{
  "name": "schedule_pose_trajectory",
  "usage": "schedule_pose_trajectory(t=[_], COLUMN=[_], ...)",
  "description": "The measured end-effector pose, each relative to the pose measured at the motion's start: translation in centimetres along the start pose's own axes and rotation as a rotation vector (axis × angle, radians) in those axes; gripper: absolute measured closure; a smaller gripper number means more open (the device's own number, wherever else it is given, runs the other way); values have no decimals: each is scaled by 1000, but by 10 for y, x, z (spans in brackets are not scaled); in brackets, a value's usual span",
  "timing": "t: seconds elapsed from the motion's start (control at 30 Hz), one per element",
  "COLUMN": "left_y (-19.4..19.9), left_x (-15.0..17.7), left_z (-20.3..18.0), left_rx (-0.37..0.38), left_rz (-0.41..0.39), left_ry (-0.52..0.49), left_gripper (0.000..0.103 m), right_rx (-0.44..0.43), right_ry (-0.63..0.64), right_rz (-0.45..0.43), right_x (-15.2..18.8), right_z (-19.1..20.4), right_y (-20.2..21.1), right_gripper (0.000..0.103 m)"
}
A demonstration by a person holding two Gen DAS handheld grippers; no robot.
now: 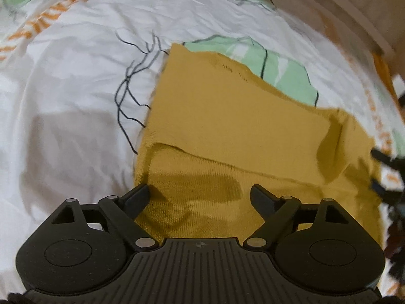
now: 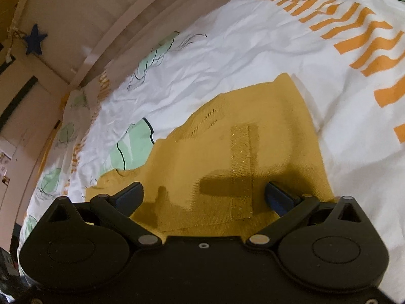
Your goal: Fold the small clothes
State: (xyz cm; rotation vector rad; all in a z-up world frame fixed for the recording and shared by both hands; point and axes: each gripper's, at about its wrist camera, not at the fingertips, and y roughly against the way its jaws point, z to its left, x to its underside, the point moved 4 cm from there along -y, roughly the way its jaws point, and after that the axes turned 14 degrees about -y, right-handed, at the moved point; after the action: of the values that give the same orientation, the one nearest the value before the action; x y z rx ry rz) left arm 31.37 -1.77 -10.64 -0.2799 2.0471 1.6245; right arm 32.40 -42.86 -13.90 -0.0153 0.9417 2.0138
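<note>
Left wrist view: left gripper [image 1: 200, 197] and right gripper [image 2: 203, 195] gape empty above soft, light mustard-yellow knitted garment [image 1: 227, 116] on the white printed bedsheet [image 1: 76, 88]; pinch its near hem corners.

Near edge of mustard garment [image 2: 240, 152] behind right gripper body.

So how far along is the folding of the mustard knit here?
Done: the mustard knit lies on the bedsheet with at least one layer already folded over. In hand: nothing; left gripper and right gripper are both open above it. Left: whether more folds follow is unclear.
</note>
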Motion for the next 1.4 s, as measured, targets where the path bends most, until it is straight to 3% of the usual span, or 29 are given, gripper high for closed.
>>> schedule_pose_trajectory(t=[0.03, 0.07, 0.1, 0.17, 0.3, 0.5, 0.63, 1.0, 1.07, 1.33, 1.4], left_y=[3, 5, 8, 13, 19, 16, 17, 16, 15, 9, 6], left_x=[-1, -2, -3, -7, -13, -12, -11, -11, -11, -9, -7], left_z=[3, 5, 6, 6, 3, 1, 2, 5, 5, 6, 6], left_rx=[1, 2, 2, -7, -22, -6, -4, -7, -10, -8, 12], left_rz=[-9, -19, -28, -49, -75, -58, -61, -57, -56, -39, -31], left_ry=[26, 48, 58, 54, 22, 12, 21, 26, 24, 23, 23], left_gripper=[17, 17, 17, 17, 17, 17, 17, 17, 17, 17, 17], right_rx=[11, 31, 64, 135, 164, 213, 320, 408, 440, 426, 423], right_ry=[5, 18, 43, 86, 107, 245, 309, 291, 280, 303, 296], right_rz=[0, -5, -14, -25, -22, -80, -121, -106, -103, -114, -111], right_x=[0, 0, 1, 1, -2, -7, -18, -18, -19, -17, -17], right_z=[1, 3, 5, 9, 12, 39, 36, 10, 0, 2, 0], right_y=[0, 0, 0, -1, 4, 23, 31, 24, 20, 24, 23], right_gripper=[2, 13, 32, 52, 83, 86, 86, 87, 95, 94, 86])
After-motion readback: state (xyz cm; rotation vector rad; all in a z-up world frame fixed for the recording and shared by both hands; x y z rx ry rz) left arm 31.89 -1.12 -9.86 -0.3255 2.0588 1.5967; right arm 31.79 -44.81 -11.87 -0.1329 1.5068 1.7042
